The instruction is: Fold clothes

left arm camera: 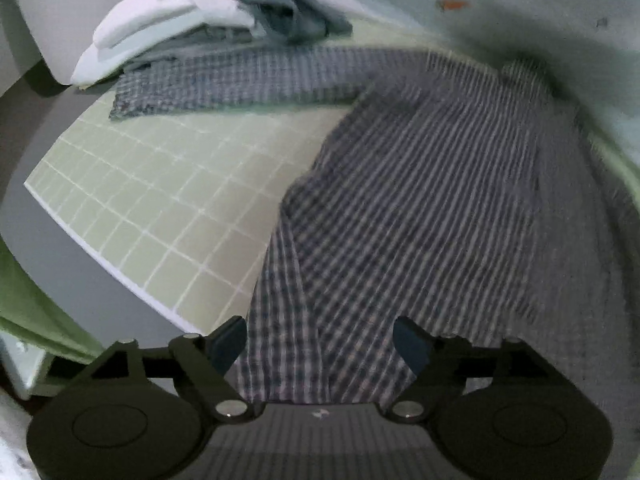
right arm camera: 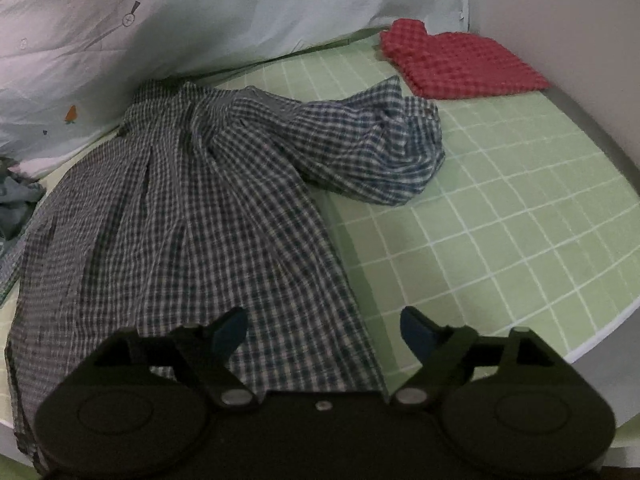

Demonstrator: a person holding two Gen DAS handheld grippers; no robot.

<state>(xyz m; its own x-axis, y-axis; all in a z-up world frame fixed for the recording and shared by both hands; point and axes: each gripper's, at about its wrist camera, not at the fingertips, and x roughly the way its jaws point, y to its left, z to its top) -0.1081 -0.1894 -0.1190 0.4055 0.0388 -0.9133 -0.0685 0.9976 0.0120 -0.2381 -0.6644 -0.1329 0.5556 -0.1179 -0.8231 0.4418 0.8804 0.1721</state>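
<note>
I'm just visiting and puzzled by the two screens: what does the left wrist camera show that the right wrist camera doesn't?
Only the left wrist view shows the pile of white and grey-blue clothes at the far end of the mat, and the shirt's one sleeve stretched out flat towards it.

Only the right wrist view shows the folded red checked cloth and the shirt's other sleeve, bunched up.

Both show the checked shirt spread on the green grid mat, and the pale printed sheet behind. The left gripper and right gripper are open.
</note>
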